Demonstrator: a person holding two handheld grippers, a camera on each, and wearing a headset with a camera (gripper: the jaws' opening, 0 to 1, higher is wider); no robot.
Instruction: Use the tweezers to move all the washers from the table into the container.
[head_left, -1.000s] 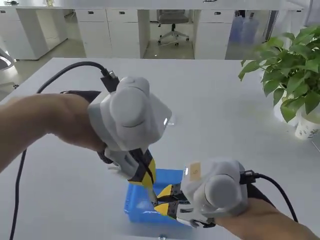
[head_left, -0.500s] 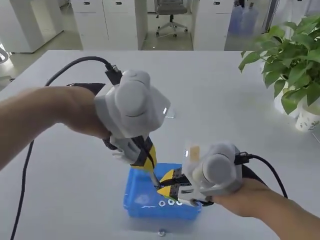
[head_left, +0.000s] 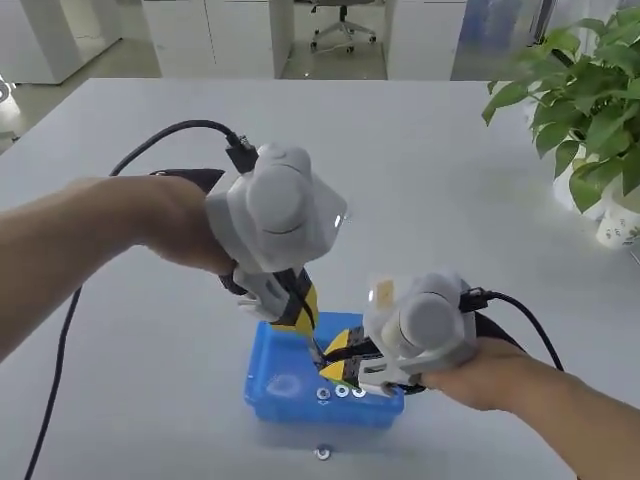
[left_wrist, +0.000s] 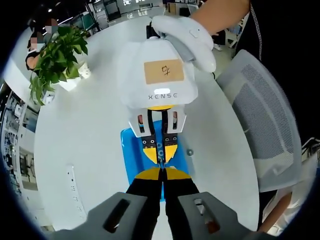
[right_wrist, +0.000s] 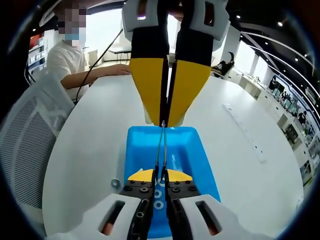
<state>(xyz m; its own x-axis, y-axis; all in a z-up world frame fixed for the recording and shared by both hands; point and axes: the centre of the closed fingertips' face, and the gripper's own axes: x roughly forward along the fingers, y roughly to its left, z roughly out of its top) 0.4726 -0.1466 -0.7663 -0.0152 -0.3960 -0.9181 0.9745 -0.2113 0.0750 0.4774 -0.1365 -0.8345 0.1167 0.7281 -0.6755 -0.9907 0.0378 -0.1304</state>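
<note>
Drawing back at lower centre, the right gripper (head_left: 335, 366) bares washers (head_left: 342, 391) in the blue container (head_left: 270, 385), its jaws and those of the left gripper (head_left: 315, 350) narrow on the tweezers (right_wrist: 161, 145); one stray washer (head_left: 322, 454) remains outside.

Right tongs (right_wrist: 160, 176) nearer left tongs (right_wrist: 164, 120)

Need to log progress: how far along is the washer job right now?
Done: three washers lie in the blue container. In hand: left gripper and right gripper both pinch the tweezers over it; whether they hold one is unclear. Remaining: one washer on the table beside the container.
</note>
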